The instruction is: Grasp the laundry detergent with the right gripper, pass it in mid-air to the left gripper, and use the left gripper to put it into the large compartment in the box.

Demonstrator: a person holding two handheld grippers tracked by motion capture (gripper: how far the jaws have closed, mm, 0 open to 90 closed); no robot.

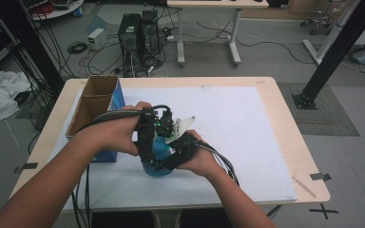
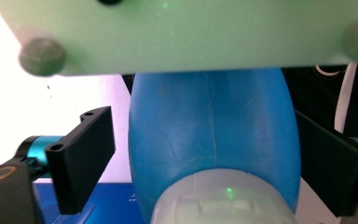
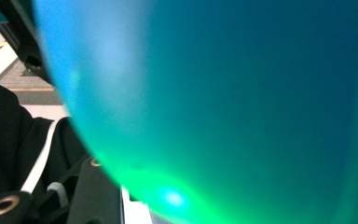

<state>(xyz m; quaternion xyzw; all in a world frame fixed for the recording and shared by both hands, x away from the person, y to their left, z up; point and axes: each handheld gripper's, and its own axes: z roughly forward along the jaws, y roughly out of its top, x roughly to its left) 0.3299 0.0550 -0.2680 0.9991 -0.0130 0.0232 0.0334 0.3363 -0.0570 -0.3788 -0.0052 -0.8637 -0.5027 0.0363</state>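
At the left of the worktop [image 1: 275, 123] an open cardboard box [image 1: 95, 97] is standing beside a blue carton [image 1: 116, 99], clear of the work. Just right of them, the left hand-held gripper [image 1: 148, 137] is reaching down over a blue bottle [image 1: 158, 164] standing near the front edge of the white mat [image 1: 228, 128]. In the left gripper view its black jaws are sitting apart, one on each side of the bottle [image 2: 209, 135], with a gap showing at the left jaw and the whitish cap [image 2: 223, 200] nearest the camera. The step looks like a two-handed grasp of the bottle, so centring the body between the jaws before closing would be wise. Further right, the right hand-held gripper [image 1: 183, 149] is pressing in close from the other side; whether its jaws are clamped I cannot tell, since the bottle [image 3: 223, 102] is crowding its view. Keeping the bottle upright and squeezing gently should be guarding against tipping or crushing.
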